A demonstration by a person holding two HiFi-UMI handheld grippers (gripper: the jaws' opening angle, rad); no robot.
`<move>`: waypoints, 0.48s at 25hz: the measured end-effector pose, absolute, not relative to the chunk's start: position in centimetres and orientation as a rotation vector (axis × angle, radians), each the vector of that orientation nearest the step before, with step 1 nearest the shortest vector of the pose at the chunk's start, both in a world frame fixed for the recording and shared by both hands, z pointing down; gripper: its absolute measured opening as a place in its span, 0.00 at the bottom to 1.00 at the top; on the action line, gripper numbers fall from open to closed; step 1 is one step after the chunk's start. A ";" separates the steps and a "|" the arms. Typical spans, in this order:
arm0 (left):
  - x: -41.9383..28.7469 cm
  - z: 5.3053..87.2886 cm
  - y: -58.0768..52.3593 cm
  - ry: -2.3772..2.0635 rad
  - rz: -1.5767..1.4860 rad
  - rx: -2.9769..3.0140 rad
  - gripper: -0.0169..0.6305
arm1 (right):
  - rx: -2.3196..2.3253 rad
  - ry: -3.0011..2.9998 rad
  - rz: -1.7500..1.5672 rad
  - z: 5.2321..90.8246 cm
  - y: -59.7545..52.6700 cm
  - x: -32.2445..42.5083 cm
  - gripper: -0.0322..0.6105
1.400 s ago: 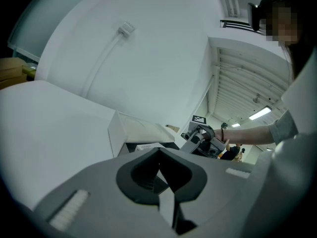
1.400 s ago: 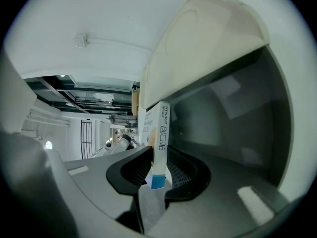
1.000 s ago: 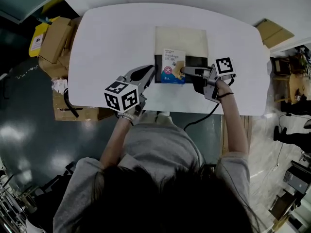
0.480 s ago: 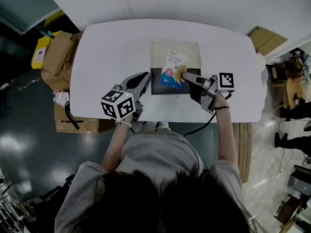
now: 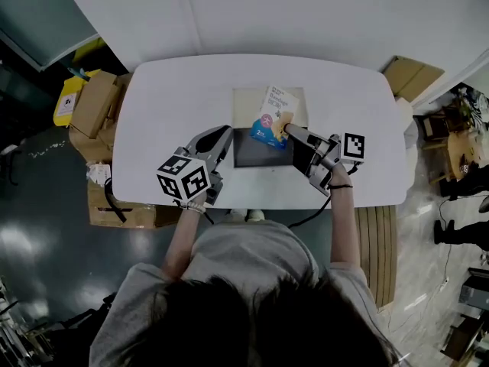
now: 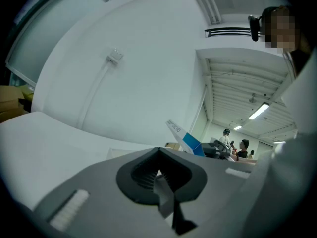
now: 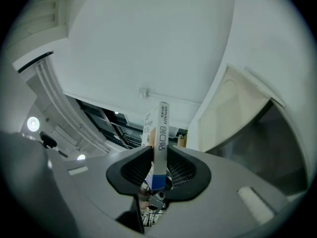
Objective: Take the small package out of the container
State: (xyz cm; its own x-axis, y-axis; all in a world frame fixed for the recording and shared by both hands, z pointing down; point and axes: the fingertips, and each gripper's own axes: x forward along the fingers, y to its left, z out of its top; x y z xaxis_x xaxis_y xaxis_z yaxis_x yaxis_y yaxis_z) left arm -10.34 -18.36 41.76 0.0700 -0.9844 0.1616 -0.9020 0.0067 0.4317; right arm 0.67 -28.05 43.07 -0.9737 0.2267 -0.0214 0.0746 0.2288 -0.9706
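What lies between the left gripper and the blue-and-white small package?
Head view: only the left edge of the dark open container and a strip of white table separate left gripper from small package.

Head view looked steeply down on the worktop point(image 5: 176, 98); gripper views looked along their jaws, sharing the package point(image 7: 162, 130).

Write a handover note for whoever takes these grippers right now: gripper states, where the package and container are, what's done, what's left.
Right gripper: shut on the small package, edge-on between its pads.
Left gripper: shut, empty, beside the container's left side.
Container: on the white table, lid open, dark inside looks empty.
Done: package is out, held in the air over the container's rear.
Left: probably carry it aside, set it on the table, release.
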 end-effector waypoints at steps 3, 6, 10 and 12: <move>-10.3 40.8 -18.6 -1.892 -0.275 1.941 0.02 | -0.308 -2.408 1.901 42.1 -28.7 1.1 0.23; -10.3 39.8 -18.9 -1.908 -0.285 1.951 0.02 | -0.324 -2.449 1.947 41.0 -29.3 1.5 0.23; -10.4 38.8 -19.2 -1.925 -0.299 1.966 0.02 | -0.333 -2.490 1.978 40.2 -29.8 1.9 0.23; -10.4 38.4 -19.3 -1.931 -0.307 1.974 0.02 | -0.332 -2.509 1.979 40.0 -29.9 2.1 0.22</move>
